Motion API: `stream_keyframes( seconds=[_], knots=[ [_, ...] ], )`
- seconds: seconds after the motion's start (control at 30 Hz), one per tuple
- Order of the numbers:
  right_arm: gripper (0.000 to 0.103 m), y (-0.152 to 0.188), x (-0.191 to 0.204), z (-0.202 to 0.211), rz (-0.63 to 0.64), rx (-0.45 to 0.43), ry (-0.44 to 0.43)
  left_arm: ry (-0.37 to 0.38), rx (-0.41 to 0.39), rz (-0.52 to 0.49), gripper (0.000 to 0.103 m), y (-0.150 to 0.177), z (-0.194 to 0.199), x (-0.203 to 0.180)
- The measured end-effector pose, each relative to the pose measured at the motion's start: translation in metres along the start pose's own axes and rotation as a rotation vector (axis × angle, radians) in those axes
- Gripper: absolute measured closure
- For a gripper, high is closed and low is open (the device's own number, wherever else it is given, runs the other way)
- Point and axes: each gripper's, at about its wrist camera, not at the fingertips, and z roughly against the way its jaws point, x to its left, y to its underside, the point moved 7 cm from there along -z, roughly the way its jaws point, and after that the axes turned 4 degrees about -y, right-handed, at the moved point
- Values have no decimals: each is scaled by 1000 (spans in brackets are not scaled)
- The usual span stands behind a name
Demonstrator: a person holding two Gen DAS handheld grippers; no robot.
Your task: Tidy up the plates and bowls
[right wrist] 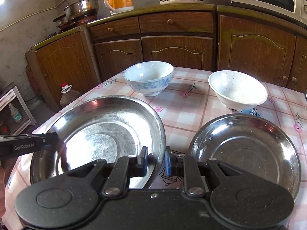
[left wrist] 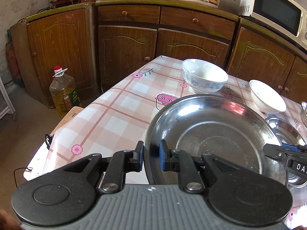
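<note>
"GenRobot.AI" is showing in white on the side of the left claw [left wrist: 151, 158] where it reaches into the right wrist view; the letters "DA" are showing on the right claw [right wrist: 156, 160] in the left wrist view. The green label on the oil bottle [left wrist: 64, 94] on the floor is too small to read.

Two steel plates and two bowls are sitting on the checked bench [left wrist: 107, 115] — a large steel plate [right wrist: 99, 134], a smaller steel plate [right wrist: 247, 147], a blue-flowered bowl [right wrist: 148, 77] and a plain white bowl [right wrist: 237, 90].

Both claws are gripping the large steel plate, one on each side: the left claw is pinching its left rim between the blue pads, nearly shut, and the right claw is clamping its right rim the same way. The smaller steel plate is lying flat just right of the right claw, the two bowls standing farther back toward the brown cabinets [right wrist: 178, 48].
</note>
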Motion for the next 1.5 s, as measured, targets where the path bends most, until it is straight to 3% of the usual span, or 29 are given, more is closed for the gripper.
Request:
stream_keyframes(
  seconds=[0.73,1.5],
  knots=[
    [82,27,-19,109,-11,-83,33,13,-19,-43,85,30,81,-43],
    [82,48,-63,167,-62,-132,78,57,-45,-113,84,41,113,-94]
  ],
)
